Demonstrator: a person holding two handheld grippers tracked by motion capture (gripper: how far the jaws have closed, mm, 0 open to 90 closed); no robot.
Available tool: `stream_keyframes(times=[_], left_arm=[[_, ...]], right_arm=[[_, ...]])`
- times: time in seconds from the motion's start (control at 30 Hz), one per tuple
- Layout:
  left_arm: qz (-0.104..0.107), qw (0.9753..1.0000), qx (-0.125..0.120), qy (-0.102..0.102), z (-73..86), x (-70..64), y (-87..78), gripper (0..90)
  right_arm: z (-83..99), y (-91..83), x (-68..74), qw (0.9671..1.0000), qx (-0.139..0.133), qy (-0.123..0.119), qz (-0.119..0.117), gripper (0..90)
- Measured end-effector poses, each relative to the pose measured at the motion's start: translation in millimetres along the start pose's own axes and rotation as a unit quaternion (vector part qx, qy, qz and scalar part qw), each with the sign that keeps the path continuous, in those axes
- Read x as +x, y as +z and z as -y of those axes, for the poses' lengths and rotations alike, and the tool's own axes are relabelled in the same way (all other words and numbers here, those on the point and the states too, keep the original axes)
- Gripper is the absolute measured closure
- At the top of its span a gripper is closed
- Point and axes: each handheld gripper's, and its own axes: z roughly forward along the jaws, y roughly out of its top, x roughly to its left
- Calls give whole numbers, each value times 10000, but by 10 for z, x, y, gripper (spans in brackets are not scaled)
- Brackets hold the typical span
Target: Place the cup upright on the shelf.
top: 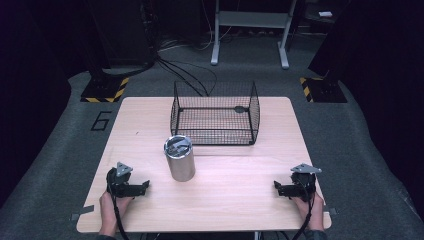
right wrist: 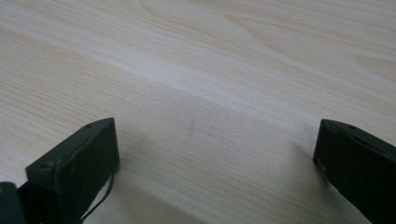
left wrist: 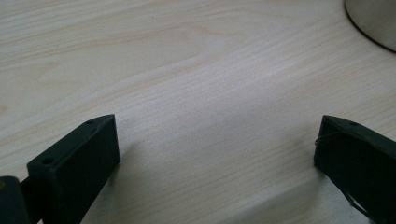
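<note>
A shiny metal cylinder stands upright near the middle of the wooden table; its base edge shows at the top right of the left gripper view. Behind it sits a black wire basket with an open top. My left gripper rests low on the table at the front left, just left of the cylinder, jaws wide apart with bare wood between them. My right gripper rests at the front right, also open and holding nothing. Both point inward.
A small dark object lies inside the basket at its back right. Beyond the table are grey carpet, a white metal frame, cables and two yellow-black striped bases.
</note>
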Motion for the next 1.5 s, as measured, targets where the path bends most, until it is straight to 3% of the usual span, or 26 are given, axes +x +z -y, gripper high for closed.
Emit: stream_keyframes(times=[0.5,0.63,1.07,1.2,1.5], left_arm=[[-35,10000,-64,-59,4,2,13,0],[-4,10000,-24,4,1,-2,3,0],[163,9997,-159,40,16,-10,-87,0],[336,9991,-259,46,-15,-42,-149,0],[507,9978,-415,113,-78,-132,-215,0]], right_arm=[[-1,0,0,10000,2,-2,-2,0],[0,1,0,10000,-1,1,-1,0],[-3,2,2,10000,3,13,3,0],[-4,1,2,10000,23,12,6,0],[-4,1,3,10000,17,17,10,0]])
